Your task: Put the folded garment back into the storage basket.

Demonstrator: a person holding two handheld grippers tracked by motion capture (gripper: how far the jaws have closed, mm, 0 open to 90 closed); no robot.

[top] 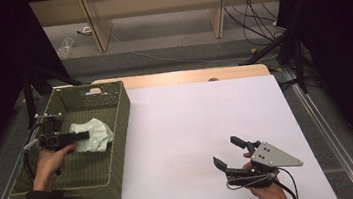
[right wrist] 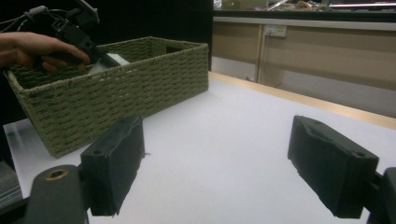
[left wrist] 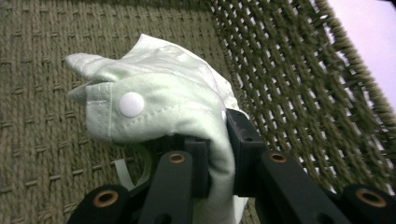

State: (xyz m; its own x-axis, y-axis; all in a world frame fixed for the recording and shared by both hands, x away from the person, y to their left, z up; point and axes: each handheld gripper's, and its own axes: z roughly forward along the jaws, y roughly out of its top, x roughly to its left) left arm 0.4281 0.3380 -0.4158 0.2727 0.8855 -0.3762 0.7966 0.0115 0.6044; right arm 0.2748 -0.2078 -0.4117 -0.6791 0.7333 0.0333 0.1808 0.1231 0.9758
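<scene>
A pale green cloth [top: 93, 134] with a white snap button lies bunched inside the green woven basket [top: 118, 131] at the left of the table. My left gripper [top: 84, 135] reaches into the basket, and its jaws are shut on a fold of the pale green cloth [left wrist: 159, 102]. The cloth rests close to the basket's right wall [left wrist: 299, 88]. My right gripper [top: 226, 153] hovers low over the white table near the front right, jaws wide apart with nothing between them. From the right gripper view, my right gripper [right wrist: 215, 163] faces the basket [right wrist: 121, 93] across bare table.
The white tabletop [top: 202, 121] stretches between basket and right gripper. A wooden strip [top: 182, 76] edges the table's far side. Tripod legs [top: 289, 46] and cables stand beyond the far corners. Metal rails run along both sides.
</scene>
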